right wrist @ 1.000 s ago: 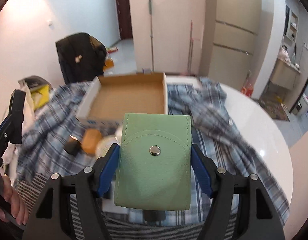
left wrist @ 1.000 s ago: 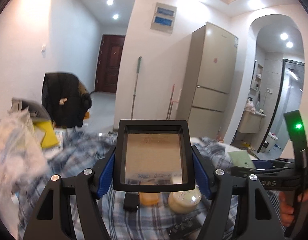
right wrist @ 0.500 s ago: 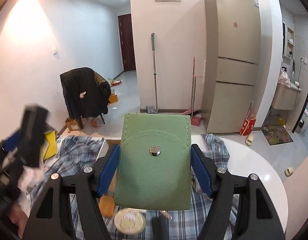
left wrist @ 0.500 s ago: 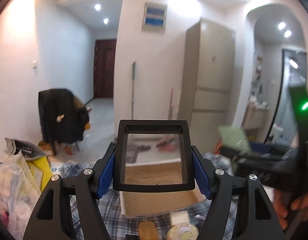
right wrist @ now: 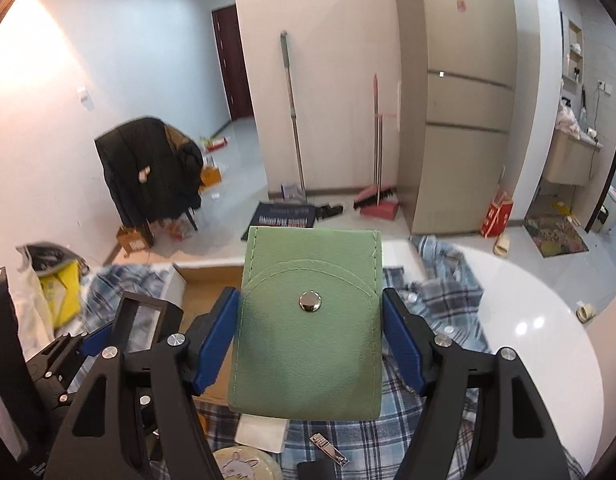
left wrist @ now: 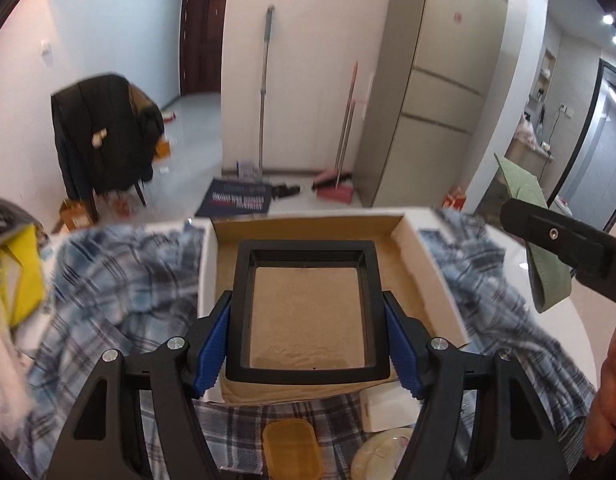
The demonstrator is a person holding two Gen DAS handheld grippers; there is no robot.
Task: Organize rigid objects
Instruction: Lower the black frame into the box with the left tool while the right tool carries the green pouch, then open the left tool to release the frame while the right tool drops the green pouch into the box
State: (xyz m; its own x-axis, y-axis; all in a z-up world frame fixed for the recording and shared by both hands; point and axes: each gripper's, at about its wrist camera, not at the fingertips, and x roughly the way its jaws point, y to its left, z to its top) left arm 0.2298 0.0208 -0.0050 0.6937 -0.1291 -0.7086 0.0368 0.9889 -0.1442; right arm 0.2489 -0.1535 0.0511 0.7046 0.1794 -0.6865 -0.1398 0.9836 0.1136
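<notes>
My left gripper (left wrist: 308, 344) is shut on a black square frame (left wrist: 305, 374) with a clear middle. It hangs tilted over the open cardboard box (left wrist: 420, 264), and the box's brown floor shows through it. My right gripper (right wrist: 310, 340) is shut on a green pouch (right wrist: 308, 352) with a metal snap. It is held above the plaid cloth (right wrist: 440, 280), just right of the cardboard box (right wrist: 203, 292). In the left wrist view the green pouch (left wrist: 544, 276) shows at the right edge. In the right wrist view the black frame (right wrist: 141, 320) shows at the left.
Before the box lie an orange container (left wrist: 291, 452), a round tin (left wrist: 382, 456), a small white box (left wrist: 388, 404) and a nail clipper (right wrist: 330, 448). A yellow bag (left wrist: 23, 276) sits at the left. The white round table (right wrist: 528, 320) ends at the right.
The left gripper has carried the frame forward and tipped down, from before the small items to over the box. The right gripper has shifted across the table with the pouch; both grips are unchanged.
</notes>
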